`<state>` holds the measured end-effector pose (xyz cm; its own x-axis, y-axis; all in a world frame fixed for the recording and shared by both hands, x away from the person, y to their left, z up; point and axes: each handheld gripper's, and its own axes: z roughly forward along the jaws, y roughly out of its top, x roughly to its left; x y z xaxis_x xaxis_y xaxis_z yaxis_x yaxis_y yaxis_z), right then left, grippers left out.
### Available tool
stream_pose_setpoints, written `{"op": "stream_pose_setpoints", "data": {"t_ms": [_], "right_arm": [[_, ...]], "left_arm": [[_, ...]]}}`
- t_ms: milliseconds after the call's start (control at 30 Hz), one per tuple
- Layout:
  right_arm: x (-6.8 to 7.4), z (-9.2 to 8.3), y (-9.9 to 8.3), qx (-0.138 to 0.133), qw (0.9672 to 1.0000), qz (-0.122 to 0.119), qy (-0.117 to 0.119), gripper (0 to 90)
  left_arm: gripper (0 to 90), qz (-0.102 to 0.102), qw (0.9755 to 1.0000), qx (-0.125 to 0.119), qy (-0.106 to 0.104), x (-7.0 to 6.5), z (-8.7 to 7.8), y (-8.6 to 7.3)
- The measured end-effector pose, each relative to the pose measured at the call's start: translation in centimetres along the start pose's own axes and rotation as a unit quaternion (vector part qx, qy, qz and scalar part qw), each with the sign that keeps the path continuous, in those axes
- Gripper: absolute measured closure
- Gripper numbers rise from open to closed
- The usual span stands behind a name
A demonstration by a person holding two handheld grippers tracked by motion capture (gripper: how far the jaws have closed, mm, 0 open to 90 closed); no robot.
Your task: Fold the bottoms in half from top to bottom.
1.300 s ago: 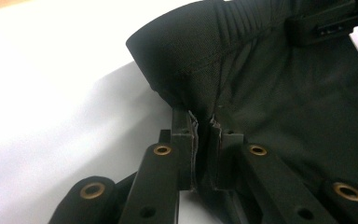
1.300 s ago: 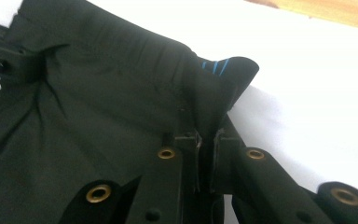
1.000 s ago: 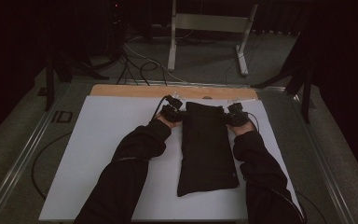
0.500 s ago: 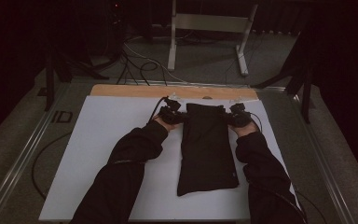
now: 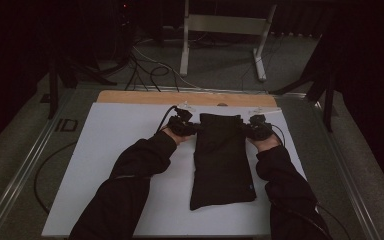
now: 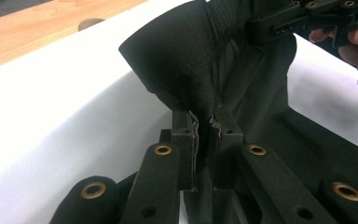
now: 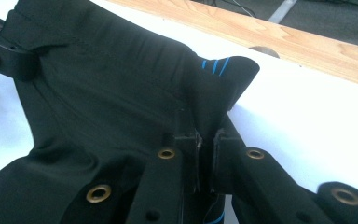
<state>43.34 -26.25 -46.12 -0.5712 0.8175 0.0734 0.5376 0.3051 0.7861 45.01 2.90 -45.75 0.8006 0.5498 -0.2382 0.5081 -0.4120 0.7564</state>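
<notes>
Left tongs (image 6: pixel 204 128) pinching black cloth (image 6: pixel 186 60) corner above white sheet (image 6: pixel 65 126).

Both sleeves (image 5: pixel 130 185) run off the bottom edge — arms cut short. The black garment (image 5: pixel 221 160) swallows the left gripper (image 6: pixel 204 122) pad faces, and its blue mark (image 5: pixel 250 187) is too tiny to read.

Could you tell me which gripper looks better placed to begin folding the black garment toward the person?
Neither clearly. The left gripper and the right gripper each pinch a far corner of the black garment, level with each other, so both should probably move together.
</notes>
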Motion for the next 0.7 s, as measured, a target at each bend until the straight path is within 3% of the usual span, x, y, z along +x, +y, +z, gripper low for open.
{"op": "stream_pose_setpoints", "data": {"t_ms": [467, 700], "right_arm": [[1.5, -1.7, -0.4, -0.007, 0.9995, -0.031, -0.005, 84.6], [2.1, -2.7, -0.6, -0.018, 0.9994, -0.030, 0.003, 84.6]], "left_arm": [[82.9, 0.012, 0.9997, 0.004, -0.021, -1.3, -1.3, -0.5], [82.9, 0.013, 0.9994, 0.003, -0.031, -1.8, -2.0, -1.0]]}}
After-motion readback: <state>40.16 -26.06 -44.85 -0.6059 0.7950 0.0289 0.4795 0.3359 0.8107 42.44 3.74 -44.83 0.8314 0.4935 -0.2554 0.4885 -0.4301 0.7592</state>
